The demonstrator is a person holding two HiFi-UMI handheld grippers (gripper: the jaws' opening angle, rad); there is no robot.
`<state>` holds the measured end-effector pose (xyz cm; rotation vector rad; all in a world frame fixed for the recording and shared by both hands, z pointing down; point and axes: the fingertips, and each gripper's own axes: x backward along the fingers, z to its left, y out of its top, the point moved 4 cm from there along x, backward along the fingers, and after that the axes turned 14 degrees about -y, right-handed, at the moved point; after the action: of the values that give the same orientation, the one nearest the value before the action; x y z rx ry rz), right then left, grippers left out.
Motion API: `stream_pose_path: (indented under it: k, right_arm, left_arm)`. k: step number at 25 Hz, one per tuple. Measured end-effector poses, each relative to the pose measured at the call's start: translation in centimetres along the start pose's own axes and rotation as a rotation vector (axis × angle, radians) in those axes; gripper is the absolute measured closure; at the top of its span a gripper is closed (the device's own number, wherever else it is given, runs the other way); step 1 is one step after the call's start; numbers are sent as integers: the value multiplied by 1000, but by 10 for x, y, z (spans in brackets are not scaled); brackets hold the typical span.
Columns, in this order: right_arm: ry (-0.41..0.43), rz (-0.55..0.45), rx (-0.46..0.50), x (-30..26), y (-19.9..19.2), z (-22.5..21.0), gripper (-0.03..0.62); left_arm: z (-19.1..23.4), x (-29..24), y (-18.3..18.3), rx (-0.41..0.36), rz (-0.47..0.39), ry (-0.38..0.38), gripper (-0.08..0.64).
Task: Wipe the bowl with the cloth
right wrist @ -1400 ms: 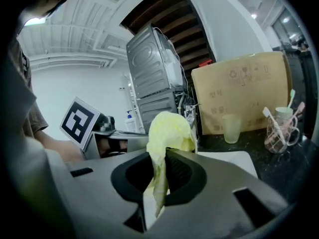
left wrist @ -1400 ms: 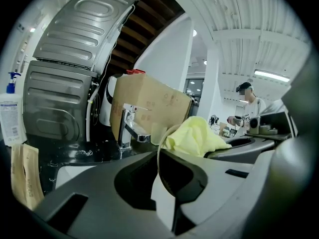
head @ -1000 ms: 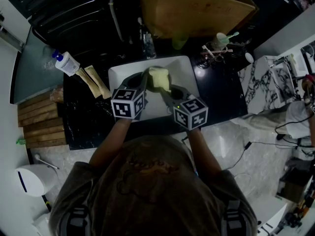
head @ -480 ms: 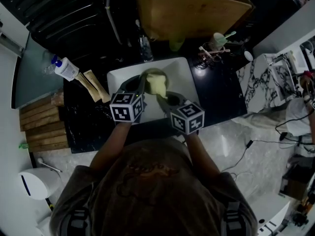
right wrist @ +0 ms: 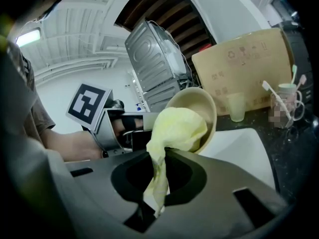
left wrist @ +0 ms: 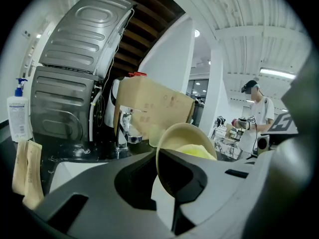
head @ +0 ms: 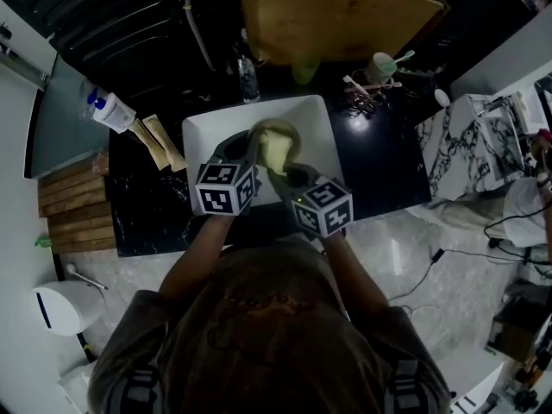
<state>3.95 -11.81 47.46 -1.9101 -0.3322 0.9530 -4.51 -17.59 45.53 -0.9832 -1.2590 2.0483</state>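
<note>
We grip the bowl [left wrist: 185, 135] with the left gripper [left wrist: 167, 185]: its jaws are pressed nearly together on the rim, one inside and one outside the wall. The bowl is tilted on its side, with its opening facing the right gripper [right wrist: 155, 185], and hangs just ahead of the left jaws, above the white sink [head: 205, 133].

The right gripper's jaws are closed tight on the yellow cloth [right wrist: 177, 127]. A thin tail of cloth hangs down between them, and the bunched part bulges just beyond the fingertips, pushed into the bowl's mouth and touching its inner wall.

In the head view both grippers sit close together and angle in towards each other, meeting at the bowl. Beyond the jaws stands a faucet [left wrist: 122, 133], with a cardboard box [head: 336, 20] behind it. A pump bottle [head: 110, 110] lies well left of the left gripper; a cup of toothbrushes [right wrist: 288, 101] stands to the right of the right one.
</note>
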Motion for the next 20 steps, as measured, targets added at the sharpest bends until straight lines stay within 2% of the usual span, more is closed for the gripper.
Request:
stream_pose_path:
  k: [8,15,20]
  right_arm:
    - [73,17,19,4,-5,9,560]
    - [77,3,31,2,7,5,560]
    - [57,-36,21,2,23,1,560]
  left_arm:
    - [-13,6,-13,-20,20,20,545]
    - [-22,6,-19,-66,46,1,541]
    - [-22,5,-18,-73,55,-3,541]
